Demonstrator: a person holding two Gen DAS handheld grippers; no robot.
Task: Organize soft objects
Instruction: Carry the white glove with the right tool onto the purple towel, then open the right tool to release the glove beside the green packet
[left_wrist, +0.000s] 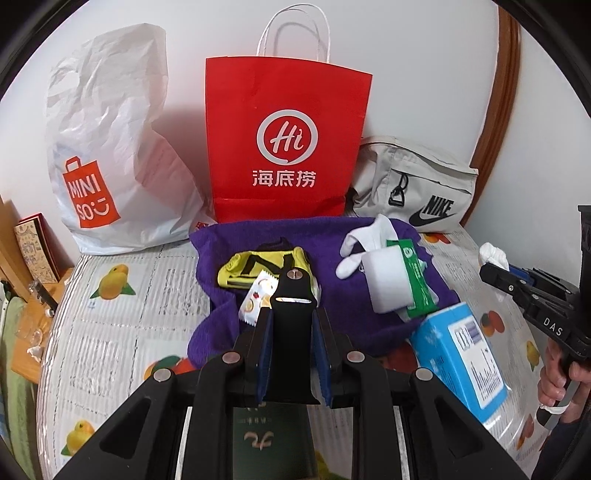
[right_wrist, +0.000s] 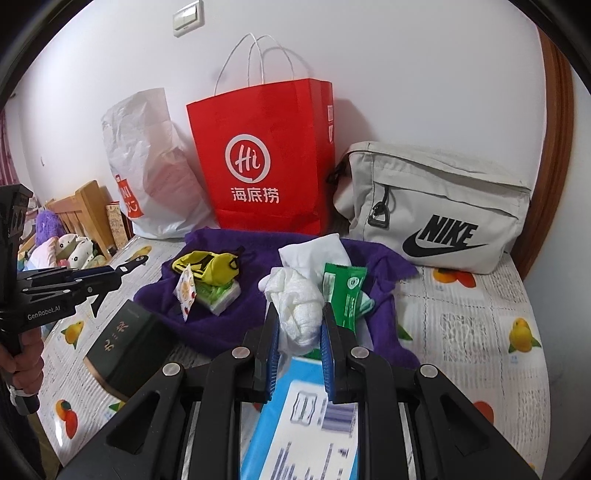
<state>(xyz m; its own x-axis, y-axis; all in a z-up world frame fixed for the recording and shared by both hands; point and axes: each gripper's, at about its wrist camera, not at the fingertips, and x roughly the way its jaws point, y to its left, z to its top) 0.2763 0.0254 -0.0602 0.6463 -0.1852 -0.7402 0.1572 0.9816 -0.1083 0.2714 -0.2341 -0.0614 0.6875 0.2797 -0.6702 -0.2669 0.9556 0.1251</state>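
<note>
Left gripper (left_wrist: 291, 325): clamped on a black strap (left_wrist: 293, 295), which stands upright between the blue pads, its buckle end pointing away from the camera.
Right gripper (right_wrist: 298, 325): closed on a white cloth wad (right_wrist: 299, 314); the wad bulges up above the fingertips and hangs slack below them.
Soft pile: a purple towel (left_wrist: 332, 291) spread mid-table carries a yellow sock (left_wrist: 258, 269), a snack sachet (left_wrist: 256, 299), a white sock (left_wrist: 354, 247), a tissue pack (left_wrist: 388, 284) and a green wrapper (left_wrist: 417, 280).
Key relation: each held item is already off the towel and points straight at the back row, so the coming move is likely forward and up. The red bag (left_wrist: 288, 144) lies dead ahead of the left gripper; from the right gripper it is ahead and slightly left, with the Nike pouch (right_wrist: 436, 210) ahead to the right.
Nearer hand: left for the red bag and the Miniso bag (left_wrist: 110, 166); right for the pouch.
Openings: the red bag's mouth is high, under its handles; whether the pouch zip is open I cannot tell.
Hard items: a blue box (left_wrist: 458, 362) lies under the right gripper and a dark box (right_wrist: 125, 347) under the left.
Surface: table (left_wrist: 122, 321) under a clear, fruit-printed cover.
Room: white wall behind, wooden trim to the right, wooden furniture and plush toys to the left.
</note>
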